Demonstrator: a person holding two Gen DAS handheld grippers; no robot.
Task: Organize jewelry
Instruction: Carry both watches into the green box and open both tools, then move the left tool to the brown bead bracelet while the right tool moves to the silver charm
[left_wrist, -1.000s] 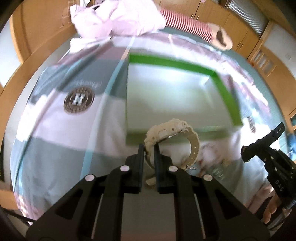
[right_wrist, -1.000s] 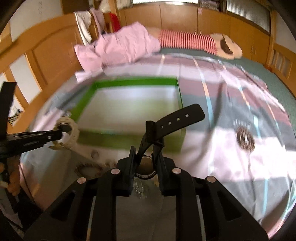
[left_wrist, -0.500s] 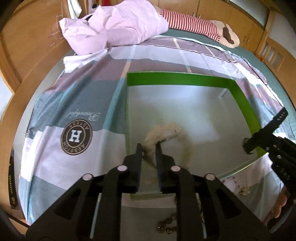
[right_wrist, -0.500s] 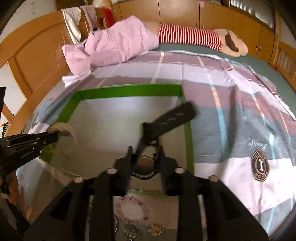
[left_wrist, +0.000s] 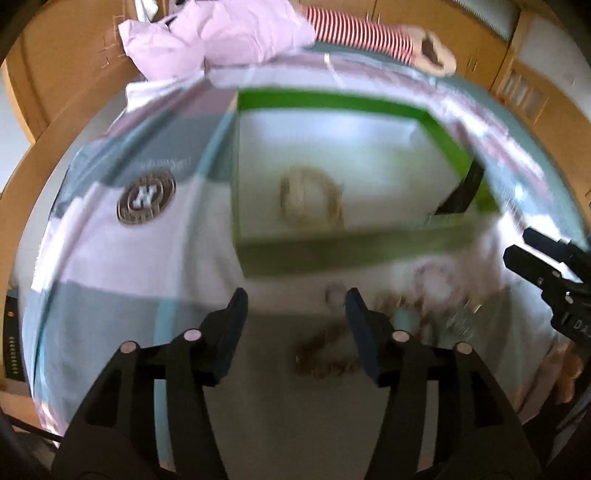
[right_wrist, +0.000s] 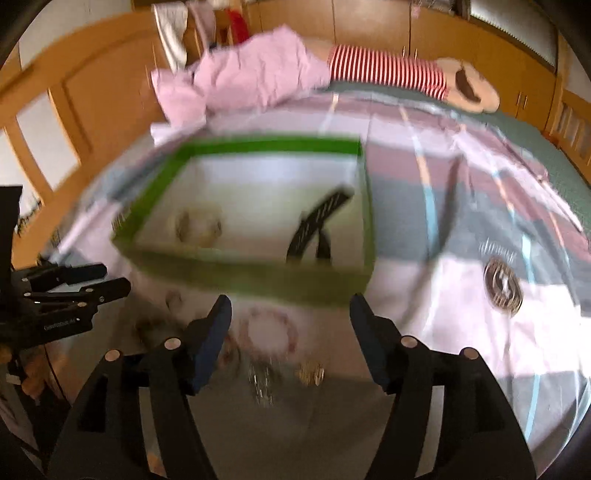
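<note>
A green-rimmed box (left_wrist: 332, 101) (right_wrist: 266, 146) lies on the bedspread. A cream watch (left_wrist: 310, 201) (right_wrist: 197, 227) lies inside it on the left. A black watch (right_wrist: 317, 227) lies inside on the right, its strap showing in the left wrist view (left_wrist: 461, 192). My left gripper (left_wrist: 293, 308) is open and empty, in front of the box's near wall. My right gripper (right_wrist: 290, 315) is open and empty, also in front of the box. A pink bead bracelet (right_wrist: 271, 330), a brown chain (left_wrist: 325, 356) and small metal pieces (right_wrist: 310, 373) lie on the bedspread below the grippers. Both views are blurred.
The patchwork bedspread (left_wrist: 110, 258) carries round brown logos (left_wrist: 146, 199) (right_wrist: 502, 286). A pink duvet (right_wrist: 240, 81) and a striped plush toy (right_wrist: 391, 72) lie at the far end. Wooden panels (right_wrist: 74, 99) surround the bed.
Both grippers have opened and let go of their watches, which now lie in the box. Both grippers have pulled back toward the near side of the box.
</note>
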